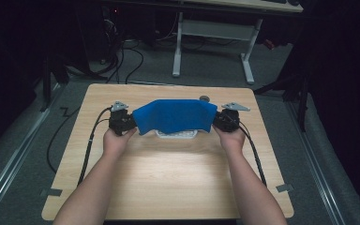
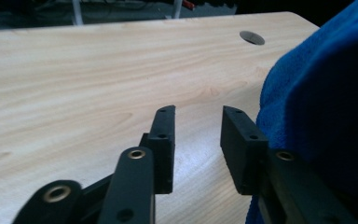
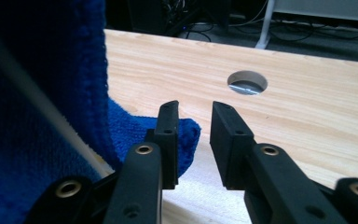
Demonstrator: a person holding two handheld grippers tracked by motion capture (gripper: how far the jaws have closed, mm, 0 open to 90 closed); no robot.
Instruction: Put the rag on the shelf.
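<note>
A blue towel (image 1: 174, 115) lies draped over a white object (image 1: 176, 134) at the middle of the wooden table (image 1: 168, 173). My left gripper (image 1: 122, 121) sits at the towel's left end and my right gripper (image 1: 226, 119) at its right end. In the left gripper view the gripper (image 2: 198, 112) is open with bare wood in the gap, and the towel (image 2: 326, 102) hangs just to the right of the jaws. In the right gripper view the gripper (image 3: 194, 106) is open too. There the towel (image 3: 42, 93) hangs to the left, one corner lying behind the left jaw, and a white edge (image 3: 42, 102) crosses it.
A round cable hole (image 1: 205, 98) is in the table just behind the towel (image 2: 251, 37) (image 3: 247, 82). Black cables trail from both grippers along the table's sides. Behind the table stands a white-legged desk (image 1: 215, 33) on grey floor with cables.
</note>
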